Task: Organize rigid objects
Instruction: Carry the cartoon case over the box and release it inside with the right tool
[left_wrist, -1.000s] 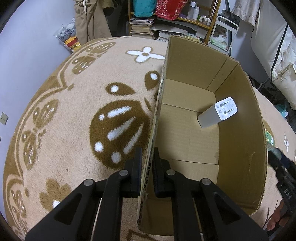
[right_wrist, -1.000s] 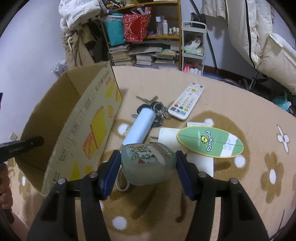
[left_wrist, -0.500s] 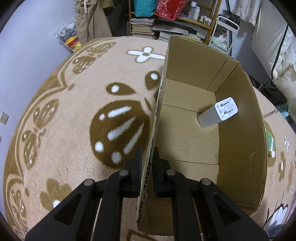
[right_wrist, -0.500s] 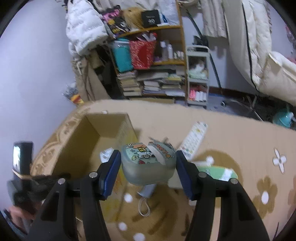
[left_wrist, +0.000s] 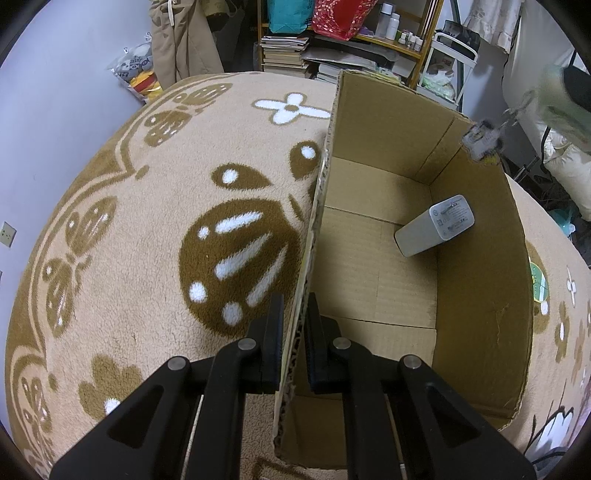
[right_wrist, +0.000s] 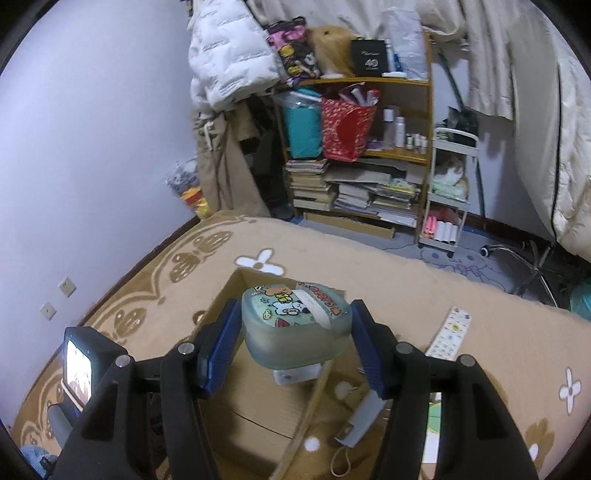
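Observation:
My right gripper (right_wrist: 293, 330) is shut on a pale green lidded case with cartoon stickers (right_wrist: 295, 328) and holds it high above the open cardboard box (right_wrist: 236, 391). The case also shows blurred at the top right of the left wrist view (left_wrist: 561, 107), with a small charm (left_wrist: 482, 142) dangling from it over the box's far corner. My left gripper (left_wrist: 293, 325) is shut on the box's left wall (left_wrist: 314, 229). A white power adapter (left_wrist: 436, 225) leans inside the box against the right wall.
A white remote (right_wrist: 448, 330), a grey tube with a cord (right_wrist: 360, 417) and a green oval card (left_wrist: 537, 282) lie on the beige patterned rug (left_wrist: 147, 240) right of the box. A cluttered bookshelf (right_wrist: 354, 155) and white cart (right_wrist: 448, 199) stand at the back.
My right gripper has lifted the green case off the rug and carried it left to above the box. The left gripper and box have not moved.

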